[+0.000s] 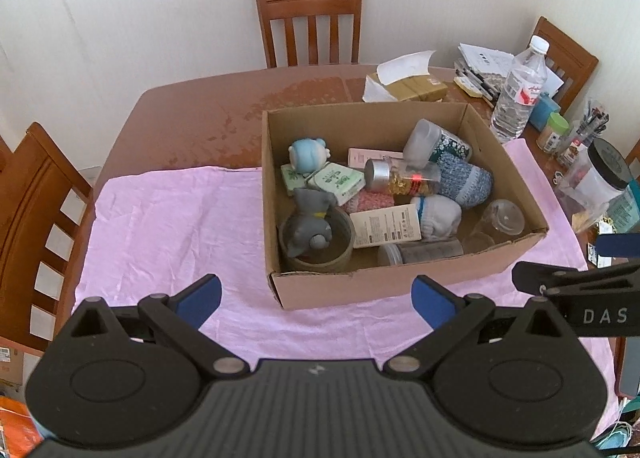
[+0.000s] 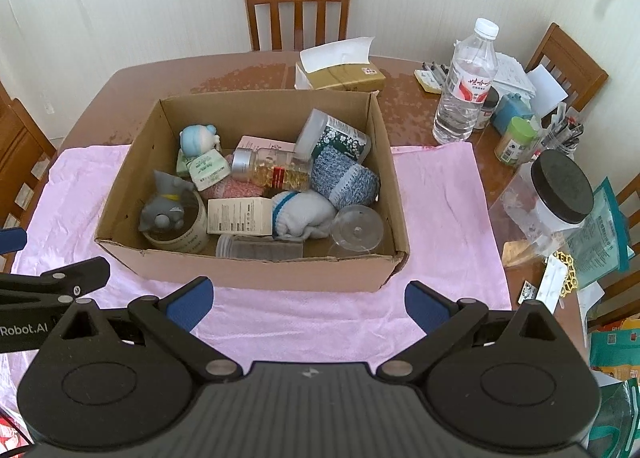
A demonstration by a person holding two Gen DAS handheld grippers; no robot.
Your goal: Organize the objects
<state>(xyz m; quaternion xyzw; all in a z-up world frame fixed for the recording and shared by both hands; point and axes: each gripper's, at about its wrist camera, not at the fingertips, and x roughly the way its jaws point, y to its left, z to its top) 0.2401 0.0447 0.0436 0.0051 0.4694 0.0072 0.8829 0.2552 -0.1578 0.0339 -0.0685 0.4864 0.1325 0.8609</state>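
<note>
An open cardboard box (image 1: 400,282) (image 2: 256,270) stands on a pink cloth (image 1: 168,218) (image 2: 436,194). Inside lie a grey toy (image 1: 310,224) (image 2: 164,204) in a round tin, a blue-white figurine (image 1: 306,154) (image 2: 198,140), a capsule bottle (image 1: 404,178) (image 2: 272,170), rolled socks (image 1: 438,216) (image 2: 304,214), small cartons and clear jars. My left gripper (image 1: 316,298) hovers open in front of the box's near wall, nothing between its fingers. My right gripper (image 2: 306,302) is likewise open and empty, just before the box. Each gripper shows at the other view's edge.
A wooden table (image 1: 200,106) (image 2: 132,86) carries a water bottle (image 1: 518,94) (image 2: 464,86), a tissue box (image 1: 412,88) (image 2: 344,76), a black-lidded jar (image 2: 560,194), pens, papers and packets at the right. Chairs (image 1: 310,22) (image 2: 296,6) stand at the far side, left and right.
</note>
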